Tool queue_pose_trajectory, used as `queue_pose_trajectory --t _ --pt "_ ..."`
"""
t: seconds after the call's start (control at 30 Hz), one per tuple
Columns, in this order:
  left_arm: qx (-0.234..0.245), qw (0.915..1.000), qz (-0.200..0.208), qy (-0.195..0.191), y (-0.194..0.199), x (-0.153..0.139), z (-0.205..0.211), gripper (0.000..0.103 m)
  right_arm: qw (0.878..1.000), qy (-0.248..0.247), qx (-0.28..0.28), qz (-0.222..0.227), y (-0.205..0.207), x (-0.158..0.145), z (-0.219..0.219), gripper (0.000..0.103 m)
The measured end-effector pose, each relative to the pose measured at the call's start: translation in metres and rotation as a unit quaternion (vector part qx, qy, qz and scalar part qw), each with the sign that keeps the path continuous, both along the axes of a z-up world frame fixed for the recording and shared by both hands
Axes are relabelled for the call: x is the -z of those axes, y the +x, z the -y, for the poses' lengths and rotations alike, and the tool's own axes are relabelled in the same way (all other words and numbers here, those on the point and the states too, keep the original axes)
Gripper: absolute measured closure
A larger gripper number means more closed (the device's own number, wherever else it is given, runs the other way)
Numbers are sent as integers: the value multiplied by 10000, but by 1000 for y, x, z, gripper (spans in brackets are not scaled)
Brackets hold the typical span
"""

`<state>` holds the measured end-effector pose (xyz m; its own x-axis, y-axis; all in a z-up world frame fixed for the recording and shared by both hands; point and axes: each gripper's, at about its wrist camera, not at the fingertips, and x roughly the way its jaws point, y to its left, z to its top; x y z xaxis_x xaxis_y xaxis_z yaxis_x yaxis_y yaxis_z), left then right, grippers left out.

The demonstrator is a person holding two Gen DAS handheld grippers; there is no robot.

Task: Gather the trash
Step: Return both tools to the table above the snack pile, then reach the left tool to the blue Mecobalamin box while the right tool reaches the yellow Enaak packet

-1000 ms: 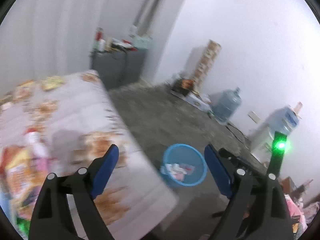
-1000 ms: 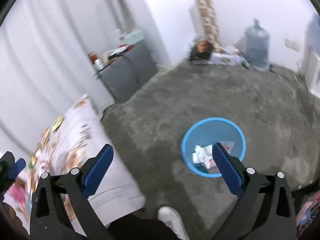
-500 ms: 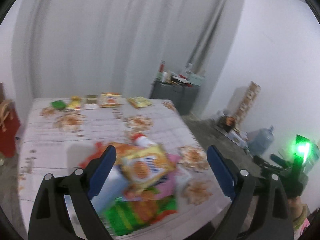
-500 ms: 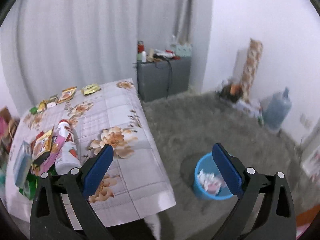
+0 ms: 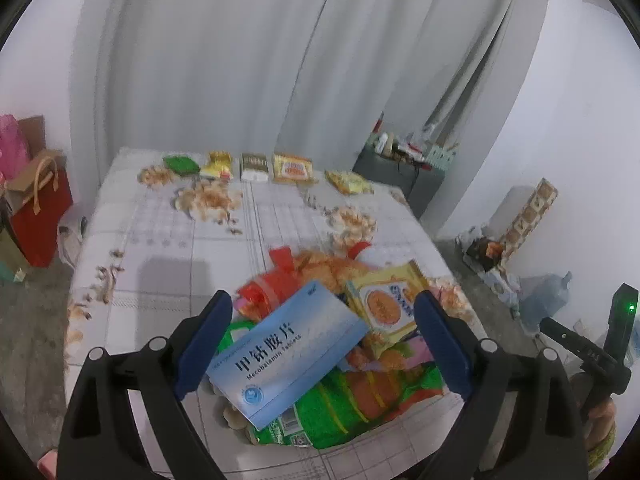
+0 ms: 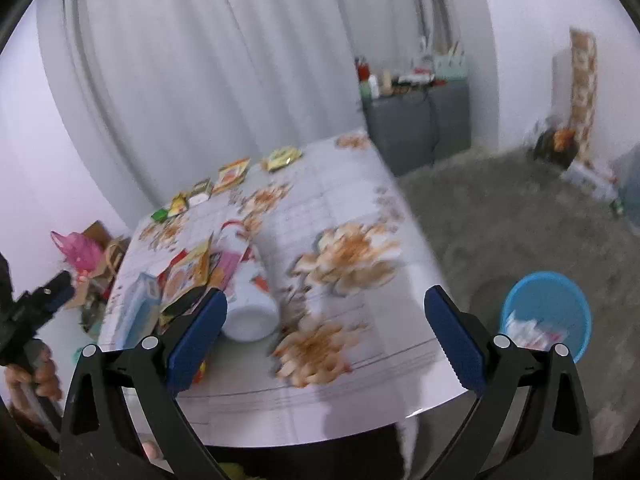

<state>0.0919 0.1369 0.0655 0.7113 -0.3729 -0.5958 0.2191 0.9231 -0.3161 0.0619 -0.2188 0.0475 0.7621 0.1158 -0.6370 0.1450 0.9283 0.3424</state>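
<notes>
Trash pile: a heap of wrappers lies just ahead of the left tool (image 5: 322,336), between its spread blue pads; on top is a flat pale-blue cardboard medicine box (image 5: 288,354), over a green crinkled snack bag (image 5: 340,404), a yellow biscuit packet (image 5: 384,304) and a red foil wrapper (image 5: 272,284).
Bottle: a white plastic bottle with a red cap (image 6: 246,280) lies on its side, touching the pile, just ahead-left of the right tool (image 6: 326,332).
Left tool: wide, holding nothing, over the pile.
Right tool: wide, holding nothing, over bare cloth.
Bench: flower-patterned plastic cloth (image 5: 168,240); a row of small packets (image 5: 256,166) sits at its far edge, well beyond both tools.
Bin: a round blue plastic basket (image 6: 546,312) on the grey floor, ahead-right of the right tool, with scraps in it.
Risks: the box lies loose and askew, so I judge a shallow pinch could slide it off or drag its neighbours over the near bench edge; foil may slip from the pads; the bottle may roll if nudged.
Unclear: the right view is smeared by motion; what lies under the box is hidden; the far packets' print is unreadable.
</notes>
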Motion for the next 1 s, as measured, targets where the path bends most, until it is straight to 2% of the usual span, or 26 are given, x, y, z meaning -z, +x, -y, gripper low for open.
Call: queue_pose_trajectory --t 0.2,0.33,0.43,1.0 --pt "333 9993 -19 159 13 13 13 13 9994 237 -137 -224 13 10 -15 11" --pt "458 9982 -231 302 26 25 21 13 9989 403 -126 -190 13 10 -20 11" --pt "464 9979 -365 284 34 28 22 13 9982 559 -152 -176 12 12 -19 12" --pt "364 9983 -383 247 42 29 23 13 9956 834 -375 -180 21 11 -21 24"
